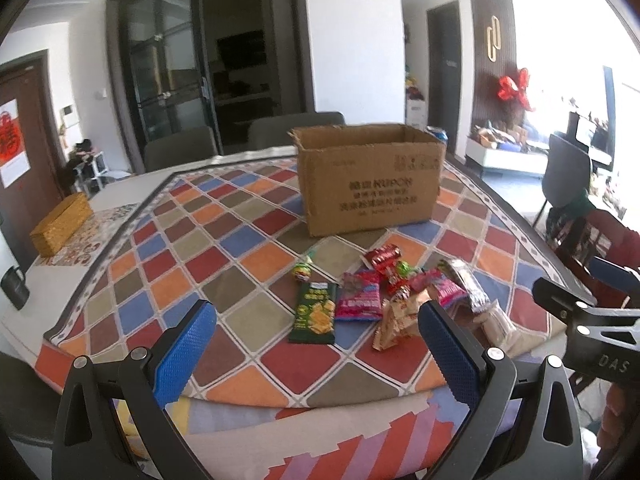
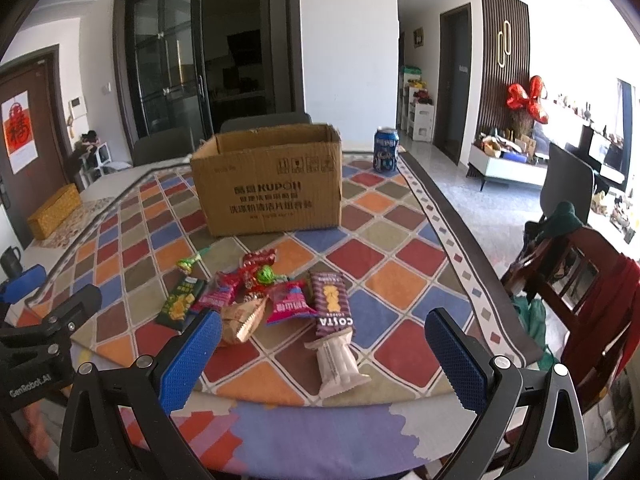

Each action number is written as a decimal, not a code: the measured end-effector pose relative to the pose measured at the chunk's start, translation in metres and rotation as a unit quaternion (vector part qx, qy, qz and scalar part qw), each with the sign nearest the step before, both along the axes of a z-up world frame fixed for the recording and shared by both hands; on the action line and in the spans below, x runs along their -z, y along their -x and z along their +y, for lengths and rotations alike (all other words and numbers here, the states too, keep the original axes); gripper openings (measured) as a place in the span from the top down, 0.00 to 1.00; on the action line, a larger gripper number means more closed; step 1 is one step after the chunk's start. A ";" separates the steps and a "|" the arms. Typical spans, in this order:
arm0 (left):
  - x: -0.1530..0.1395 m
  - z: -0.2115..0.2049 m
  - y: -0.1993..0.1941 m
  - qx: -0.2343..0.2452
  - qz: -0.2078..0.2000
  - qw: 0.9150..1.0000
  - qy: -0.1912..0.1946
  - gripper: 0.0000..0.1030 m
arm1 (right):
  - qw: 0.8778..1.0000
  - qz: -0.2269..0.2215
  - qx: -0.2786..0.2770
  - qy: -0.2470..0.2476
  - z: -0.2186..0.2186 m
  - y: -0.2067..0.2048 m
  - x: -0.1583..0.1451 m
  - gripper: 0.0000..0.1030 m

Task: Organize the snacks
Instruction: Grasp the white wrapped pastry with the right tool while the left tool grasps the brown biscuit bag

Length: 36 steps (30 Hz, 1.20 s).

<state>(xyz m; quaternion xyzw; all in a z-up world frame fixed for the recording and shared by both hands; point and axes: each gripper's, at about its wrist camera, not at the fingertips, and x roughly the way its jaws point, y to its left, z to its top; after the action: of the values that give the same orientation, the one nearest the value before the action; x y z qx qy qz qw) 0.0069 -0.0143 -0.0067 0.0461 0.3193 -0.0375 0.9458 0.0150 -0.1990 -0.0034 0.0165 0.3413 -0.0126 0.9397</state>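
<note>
I read "KUPON" on the cardboard box (image 2: 268, 184), "COSTA" on the purple striped packet (image 2: 332, 304), "GenRobot.AI" on the left gripper (image 2: 30, 386), and "DAS" on the right gripper (image 1: 614, 362).

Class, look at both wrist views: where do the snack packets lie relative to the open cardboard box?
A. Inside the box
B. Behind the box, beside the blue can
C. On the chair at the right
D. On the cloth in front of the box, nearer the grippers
D: the snack packets lie loose on the patterned cloth between the cardboard box and both open grippers, the left gripper and the right gripper.
</note>
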 end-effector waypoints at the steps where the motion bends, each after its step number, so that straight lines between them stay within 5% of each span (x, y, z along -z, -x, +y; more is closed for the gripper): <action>1: 0.004 -0.002 -0.004 0.012 0.010 1.000 0.001 0.04 | 1.000 0.006 0.000 -0.001 -0.001 -0.002 0.002 0.01; 11: 0.043 -0.030 -0.039 0.096 0.104 0.990 -0.001 0.14 | 0.996 0.091 -0.006 -0.012 -0.011 -0.029 0.037 0.03; 20: 0.077 -0.051 -0.062 0.154 0.166 0.974 -0.007 0.21 | 0.985 0.166 -0.022 -0.031 -0.016 -0.051 0.072 0.16; 36: 0.105 -0.079 -0.091 0.191 0.183 0.964 -0.040 0.21 | 0.976 0.214 -0.024 -0.040 -0.025 -0.068 0.102 0.30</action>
<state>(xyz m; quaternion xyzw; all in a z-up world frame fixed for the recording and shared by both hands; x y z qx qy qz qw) 0.0980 -0.0935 -0.1113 0.1358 0.4735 -0.2124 0.8440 0.0835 -0.2245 -0.1053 0.0423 0.5347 0.0203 0.8437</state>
